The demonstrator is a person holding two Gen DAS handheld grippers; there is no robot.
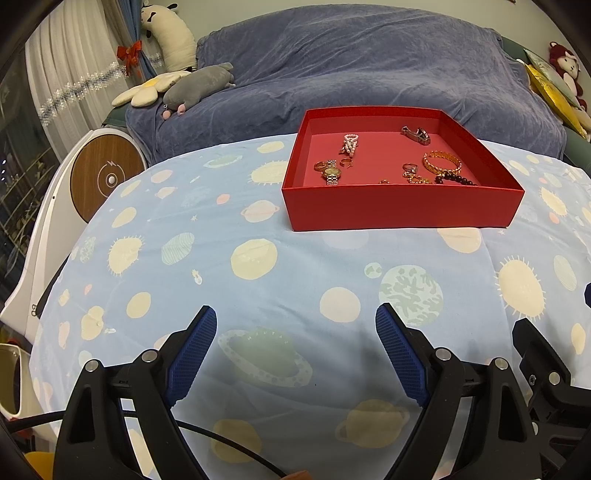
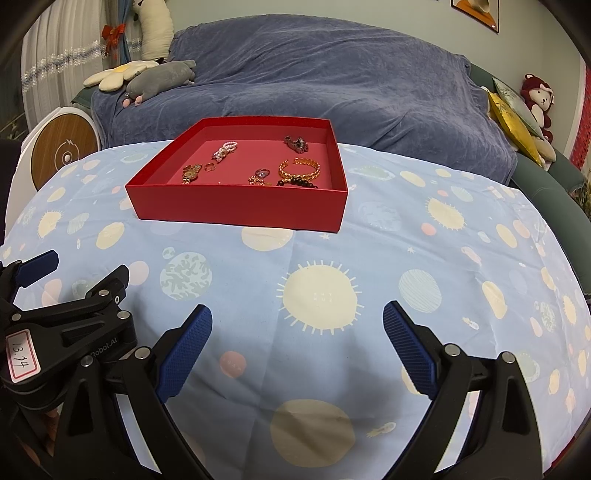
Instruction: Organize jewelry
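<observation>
Jaws first: your left gripper (image 1: 295, 332) stands spread wide over the planet-print cloth (image 1: 258, 288), nothing between its blue pads (image 1: 192, 354), and your right gripper (image 2: 297, 328) is spread just the same above a big printed sun. Each camera catches its neighbour. The left view shows only a black edge of the other tool at its lower right, while the right view gives you the left tool's body with a handwritten label (image 2: 20, 354) at its lower left.

Further out, the red box (image 1: 402, 208) sits toward the table's far edge, open-topped, with all the jewelry inside. From the left view you can pick out a gold watch (image 1: 330, 173) near the box's left wall, a pearl piece (image 1: 349, 144) behind it, a gold bangle (image 1: 442, 162) to the right, dark beads (image 1: 456, 180) close to the front wall, and a dark metal piece (image 1: 415, 134) toward the back. Small rings lie between them, too tiny to tell apart. The right view shows the same box from the other side.

Beyond the table, a sofa under a blue throw (image 2: 314, 74). Only the right view shows a picture frame (image 2: 476, 13) on the wall; only the left shows a yellow thing at its bottom left corner.
</observation>
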